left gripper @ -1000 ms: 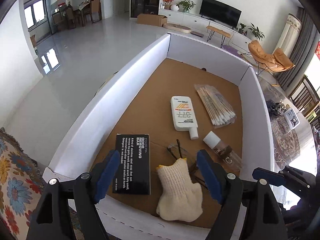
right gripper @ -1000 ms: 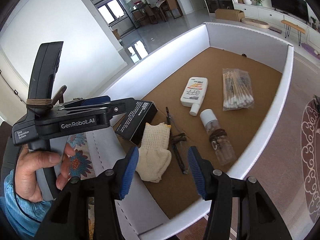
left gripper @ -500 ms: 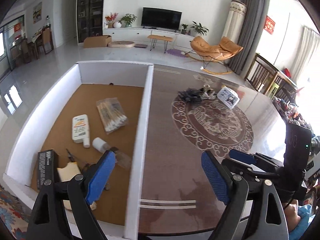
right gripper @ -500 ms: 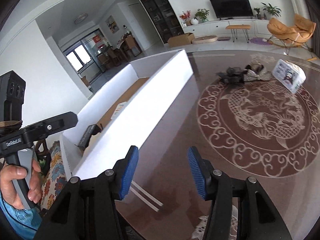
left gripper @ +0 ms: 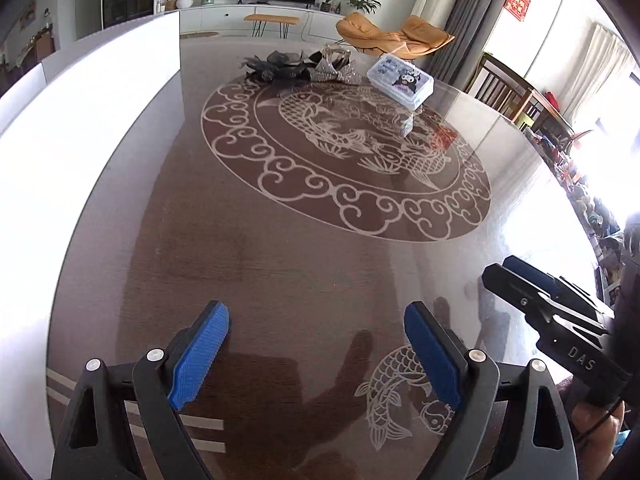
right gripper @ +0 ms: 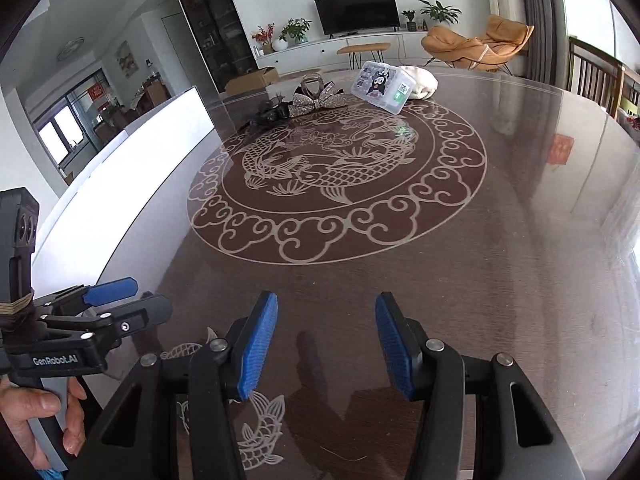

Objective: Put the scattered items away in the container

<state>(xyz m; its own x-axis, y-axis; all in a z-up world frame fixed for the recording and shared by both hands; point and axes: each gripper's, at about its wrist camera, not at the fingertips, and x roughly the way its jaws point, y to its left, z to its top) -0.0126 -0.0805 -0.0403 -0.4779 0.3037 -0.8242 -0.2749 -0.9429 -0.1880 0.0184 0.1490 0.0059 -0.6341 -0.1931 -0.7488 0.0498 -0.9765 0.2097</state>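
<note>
- The scattered items still out lie at the far side of the counter (right gripper: 520, 240): a dark hair accessory (right gripper: 269, 114), a glittery bow (right gripper: 308, 104), a clear plastic box with a cartoon print (right gripper: 382, 86) and a white cloth bundle (right gripper: 420, 82) just behind it.
- The container (right gripper: 132, 184), a white-walled box, stands along the left edge of both views; only its outer wall shows, so its contents are hidden.
- The left gripper (left gripper: 316, 356) has just been opening and its blue pads stand wide apart with nothing between them.
- The right gripper (right gripper: 326, 344) is also parted and empty, hovering over bare counter.
- Both are well short of the items; a good reach would probably pick one target per gripper, with the jaws straddling the piece before closing.
- The bow and dark accessory touch or overlap; where one ends is hard to tell.
- The cloth bundle is cut off behind the box in the left view.
</note>
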